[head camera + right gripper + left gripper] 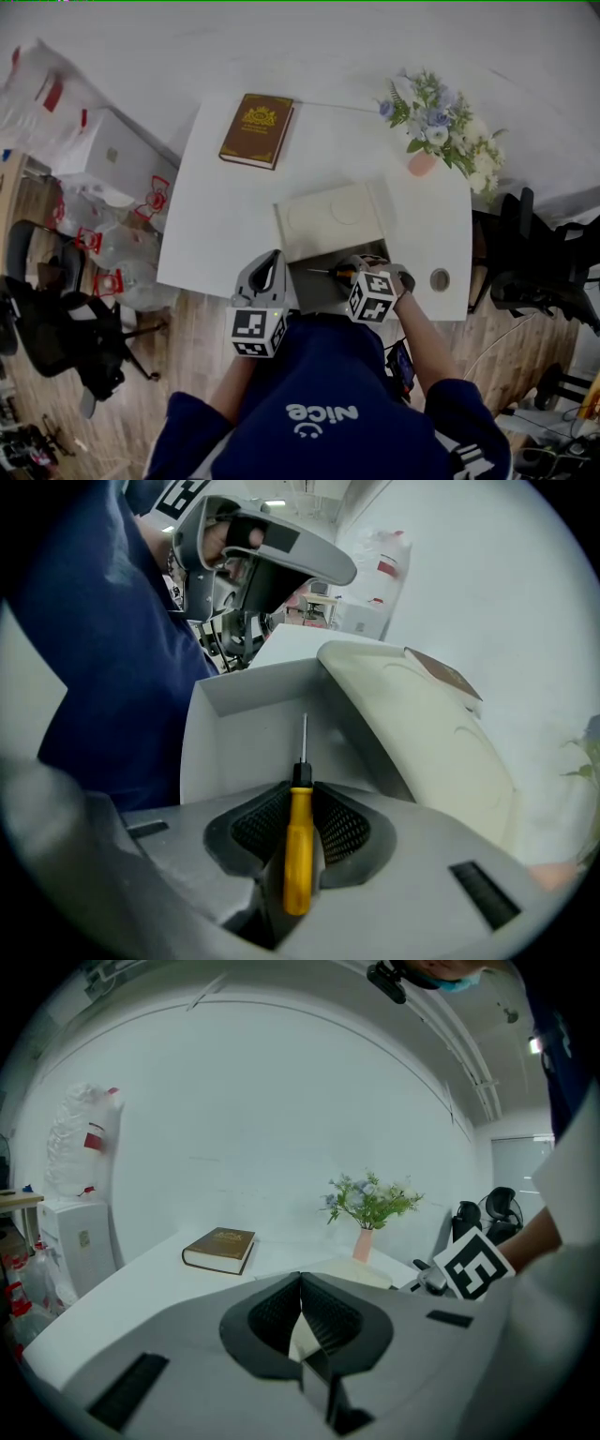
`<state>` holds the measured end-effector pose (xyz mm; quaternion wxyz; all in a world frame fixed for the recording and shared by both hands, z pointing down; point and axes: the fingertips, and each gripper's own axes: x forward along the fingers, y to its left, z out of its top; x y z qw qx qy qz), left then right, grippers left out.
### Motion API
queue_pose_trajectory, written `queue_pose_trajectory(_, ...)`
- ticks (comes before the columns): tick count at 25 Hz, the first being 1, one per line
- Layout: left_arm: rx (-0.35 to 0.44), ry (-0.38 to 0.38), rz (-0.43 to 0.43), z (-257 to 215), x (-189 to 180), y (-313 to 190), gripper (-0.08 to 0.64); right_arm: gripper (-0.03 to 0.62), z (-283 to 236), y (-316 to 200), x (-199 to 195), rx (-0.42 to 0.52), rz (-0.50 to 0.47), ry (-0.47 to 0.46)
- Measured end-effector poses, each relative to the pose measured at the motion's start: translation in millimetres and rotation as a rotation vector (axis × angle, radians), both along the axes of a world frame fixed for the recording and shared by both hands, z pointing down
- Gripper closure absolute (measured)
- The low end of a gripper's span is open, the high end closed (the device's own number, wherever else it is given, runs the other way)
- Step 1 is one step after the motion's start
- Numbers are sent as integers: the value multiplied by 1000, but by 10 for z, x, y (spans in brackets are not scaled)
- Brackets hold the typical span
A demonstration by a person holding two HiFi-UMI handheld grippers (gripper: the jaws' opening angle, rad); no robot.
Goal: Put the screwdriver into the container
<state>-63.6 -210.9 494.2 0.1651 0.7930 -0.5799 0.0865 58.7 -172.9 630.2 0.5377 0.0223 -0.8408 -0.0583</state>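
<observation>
A screwdriver (pixel 298 846) with a yellow handle and a thin metal shaft sits between the pads of my right gripper (pixel 300 794), which is shut on the handle. Its tip points into the open grey container (pixel 253 728). In the head view the right gripper (pixel 349 272) holds the screwdriver (pixel 330 273) over the container (pixel 319 286) at the table's near edge. The container's cream lid (pixel 330 218) is swung back behind it. My left gripper (pixel 269 267) stands at the container's left side. Its jaws (pixel 301 1283) are shut with nothing between them.
A brown book (pixel 257 129) lies at the far left of the white table (pixel 216 225). A pink vase of flowers (pixel 422 161) stands at the far right. A small round object (pixel 440 278) lies near the right front corner. Black chairs (pixel 56 319) flank the table.
</observation>
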Motion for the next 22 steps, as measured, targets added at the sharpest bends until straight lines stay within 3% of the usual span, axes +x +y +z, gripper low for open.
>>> queue_pose_trajectory(4, 0, 4, 1, 7, -36, 20, 543, 497, 48, -4, 12, 2, 12, 47)
queue_pose_trajectory(15, -19, 11, 26, 46, -46, 109, 543, 482, 30, -50, 23, -38, 137, 58)
queue_pose_trajectory(19, -21, 17, 28, 59, -58, 138, 543, 431, -99, -41, -24, -82, 212, -13)
queue_pose_trajectory(22, -21, 21, 35, 71, -28, 155, 543, 431, -334, -112, -75, -53, 294, -119)
